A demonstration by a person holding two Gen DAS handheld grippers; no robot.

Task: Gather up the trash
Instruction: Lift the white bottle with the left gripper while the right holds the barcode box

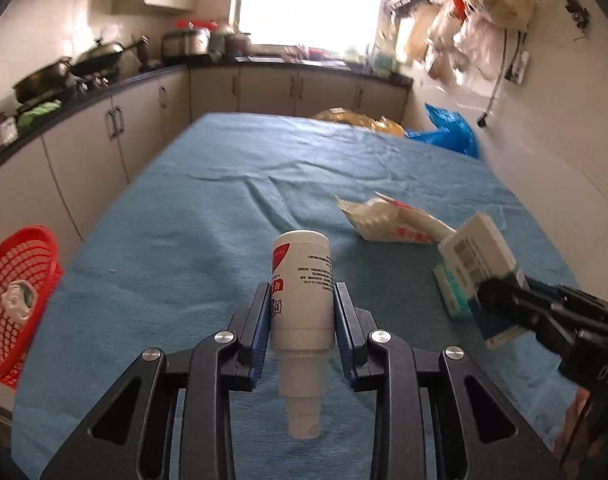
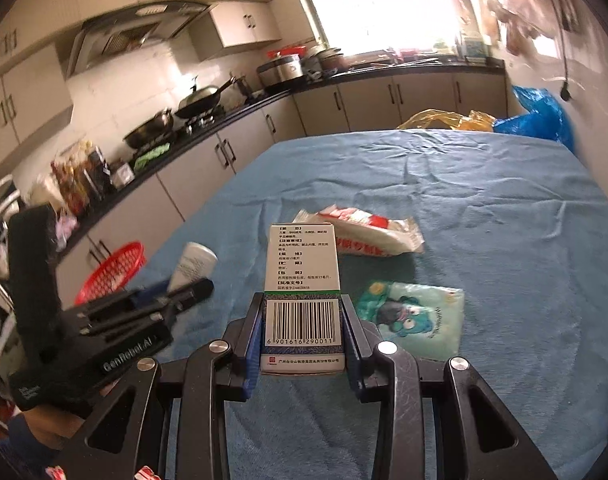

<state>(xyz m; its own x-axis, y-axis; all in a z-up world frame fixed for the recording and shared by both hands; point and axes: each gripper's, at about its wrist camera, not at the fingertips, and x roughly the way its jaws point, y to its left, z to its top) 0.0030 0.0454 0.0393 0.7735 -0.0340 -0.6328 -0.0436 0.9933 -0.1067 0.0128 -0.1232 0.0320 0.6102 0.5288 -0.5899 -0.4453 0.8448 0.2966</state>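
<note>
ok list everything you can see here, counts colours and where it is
bottle: 1, white with red label, held in the left hand-held gripper
box: 1, white with barcode, held in the right hand-held gripper
wrapper: 1, white and red, lying mid table
tissue pack: 1, pale green with cartoon print, on table right of the box
basket: 1, red, off the table's left edge, something white inside
table: 1, blue cloth cover
bags: blue and yellow, beyond the far end of table
pans: 2, dark, on counter at left
left hand-held gripper: 1, black, shut on bottle
right hand-held gripper: 1, black, shut on box
</note>
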